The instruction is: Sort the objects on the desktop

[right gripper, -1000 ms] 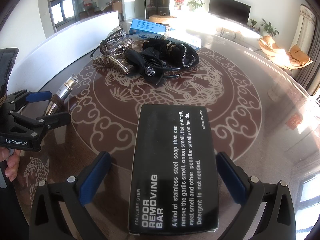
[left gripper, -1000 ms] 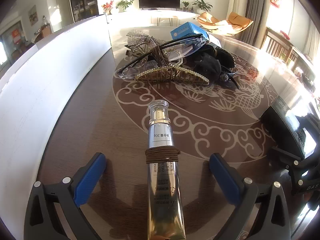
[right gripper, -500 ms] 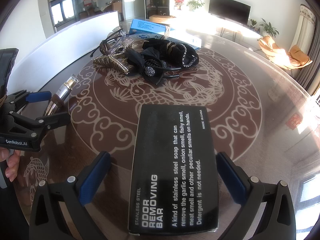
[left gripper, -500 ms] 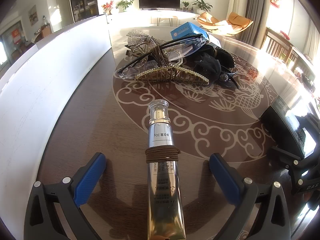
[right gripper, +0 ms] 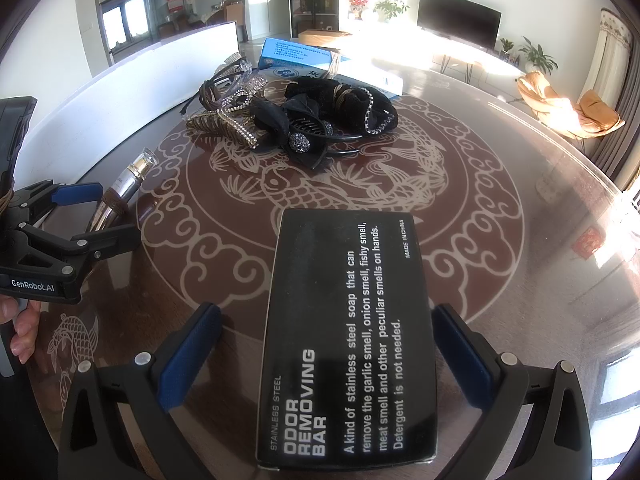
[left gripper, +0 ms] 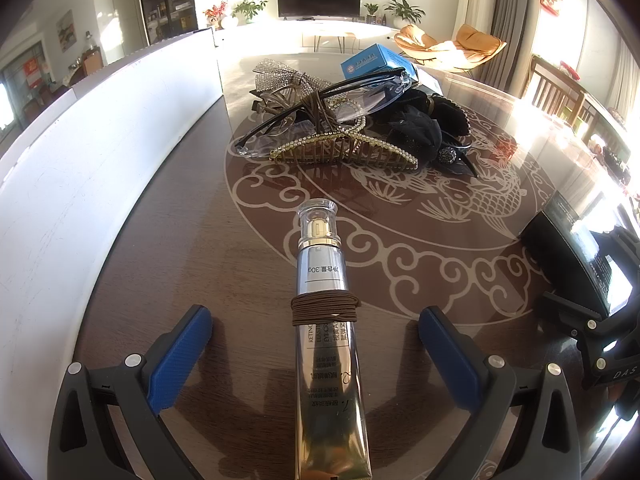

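Nearest in the left wrist view, the left gripper (left gripper: 316,344) stands wide open with a tube (left gripper: 326,336) lying lengthwise between its fingers, touching neither. The tube is a soft metallic squeeze tube with a hard clear cap at its far end and a brown hair tie (left gripper: 325,307) wound round its middle. It is probably light and a bit slick, and it would dent if pinched hard at the flat crimped near end. The firmer shoulder just past the tie looks the safest hold, and the tie would add friction.

The right gripper (right gripper: 326,350) is open too, its fingers either side of a black box (right gripper: 348,340) lying flat on the desk (right gripper: 500,280) and clear of both long edges. The box is likely stiff card, light, with smooth faces. A grip across its narrow width should hold, though the span is wide for these fingers.

Farther off, toward the middle of the desk, lies a tangled heap — glasses (left gripper: 324,120), fragile at lens and arm, a rhinestone claw clip (left gripper: 344,148), a sparkly bow (left gripper: 280,76) and black hair accessories (right gripper: 320,120) too knotted together to count. Lifting one may drag its neighbours.

Farthest is a blue box (right gripper: 292,54), with a white panel (left gripper: 100,152) along the left edge.

Count: one tube, one hair tie, one black box, one pair of glasses, one blue box.
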